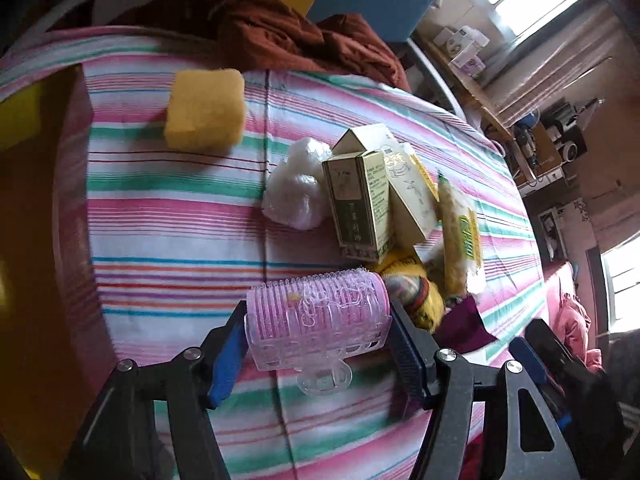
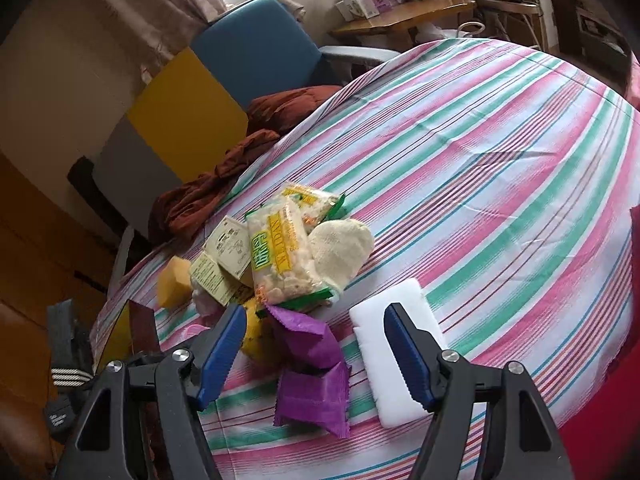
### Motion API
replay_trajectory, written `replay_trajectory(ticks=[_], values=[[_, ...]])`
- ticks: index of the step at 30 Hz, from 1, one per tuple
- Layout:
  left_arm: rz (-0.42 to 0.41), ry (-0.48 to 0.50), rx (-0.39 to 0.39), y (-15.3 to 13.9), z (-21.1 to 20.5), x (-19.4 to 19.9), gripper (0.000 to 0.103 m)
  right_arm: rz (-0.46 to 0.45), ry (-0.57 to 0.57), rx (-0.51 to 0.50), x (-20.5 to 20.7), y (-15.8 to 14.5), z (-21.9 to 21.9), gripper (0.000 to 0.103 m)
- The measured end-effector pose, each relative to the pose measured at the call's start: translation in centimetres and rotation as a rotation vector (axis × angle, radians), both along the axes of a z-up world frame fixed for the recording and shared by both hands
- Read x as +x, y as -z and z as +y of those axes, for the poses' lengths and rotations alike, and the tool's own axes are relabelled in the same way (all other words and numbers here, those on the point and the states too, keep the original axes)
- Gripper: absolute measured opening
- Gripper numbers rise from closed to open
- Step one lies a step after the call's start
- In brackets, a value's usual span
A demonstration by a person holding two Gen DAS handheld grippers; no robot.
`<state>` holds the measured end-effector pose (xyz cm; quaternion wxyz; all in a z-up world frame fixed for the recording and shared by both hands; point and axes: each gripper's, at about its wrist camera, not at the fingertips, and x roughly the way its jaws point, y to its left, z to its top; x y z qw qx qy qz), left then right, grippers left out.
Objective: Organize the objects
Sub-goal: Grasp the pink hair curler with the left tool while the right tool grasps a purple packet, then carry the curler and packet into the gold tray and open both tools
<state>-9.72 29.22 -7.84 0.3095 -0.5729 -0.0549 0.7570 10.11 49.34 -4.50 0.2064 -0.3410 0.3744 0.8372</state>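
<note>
Left gripper [image 1: 318,344] is clamped on a pink hair roller [image 1: 316,312], blue pads pressing its two ends so the cylinder lies crosswise between the fingers; the clear clip part hangs below; the roller is lifted off the striped bedsheet [image 1: 180,220], near the pile, probably being carried toward it or to a spot beside it; cannot say which.

Right gripper [image 2: 316,344] has its jaws apart, holding nothing; it hangs over the purple wrapper [image 2: 312,376], with the white sponge block [image 2: 396,352] just under its right finger; judged: lining up for the next pick, wrapper or white block, unclear which.

Pile sits toward the middle of the sheet; two green-cream cartons [image 1: 360,208] lean on each other; a crumpled clear plastic bag [image 1: 296,188] touches the cartons; snack packets [image 2: 280,248] lie on top, with a cream knitted piece [image 2: 340,252] beside them; a yellow knitted item [image 1: 416,288] is partly buried underneath; heaped, so things prop each other up and could slide if one is pulled.

Yellow sponge [image 1: 206,110] lies apart from the pile, toward the sheet's far edge, near the rust-brown blanket [image 1: 260,24]; not yet gathered.

Task looks partway done; loose items remain outside any group.
</note>
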Motion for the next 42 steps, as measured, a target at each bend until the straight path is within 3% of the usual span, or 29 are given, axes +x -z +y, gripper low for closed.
replay_trajectory(ticks=[5, 9, 12, 16, 18, 19, 20, 25, 34, 42], values=[[0.079, 0.049, 0.02, -1.4, -0.9, 1.5, 0.067, -0.051, -0.114, -0.013, -1.7, 0.7, -1.3, 0.072], [0.134, 0.088, 0.035, -2.7, -1.4, 2.9, 0.066, -0.222, -0.229, 0.044, -4.0, 2.2, -3.5, 0.072], [0.171, 0.108, 0.045, -3.3, -1.8, 3.6, 0.067, -0.303, -0.301, 0.085, -5.0, 3.1, -5.3, 0.072], [0.179, 0.108, 0.059, -3.5, -2.3, 3.8, 0.067, -0.385, -0.311, 0.134, -5.5, 4.0, -5.9, 0.072], [0.177, 0.103, 0.065, -3.5, -2.6, 4.0, 0.067, -0.426, -0.316, 0.144, -5.7, 4.6, -6.0, 0.062], [0.176, 0.099, 0.067, -3.5, -3.0, 4.0, 0.067, -0.443, -0.322, 0.158, -5.8, 4.8, -6.2, 0.044], [0.177, 0.096, 0.069, -3.5, -3.3, 4.2, 0.067, -0.452, -0.328, 0.168, -5.9, 4.9, -6.4, 0.044], [0.196, 0.087, 0.086, -4.1, -4.7, 4.5, 0.067, -0.441, -0.353, 0.191, -5.8, 4.7, -7.0, 0.043], [0.235, 0.068, 0.12, -5.7, -7.6, 4.9, 0.067, -0.283, -0.485, 0.165, -5.2, 2.0, -9.3, 0.043], [0.269, -0.06, 0.136, -7.3, -13.5, 2.9, 0.067, -0.158, -0.566, 0.187, -5.9, -1.3, -14.0, 0.043]])
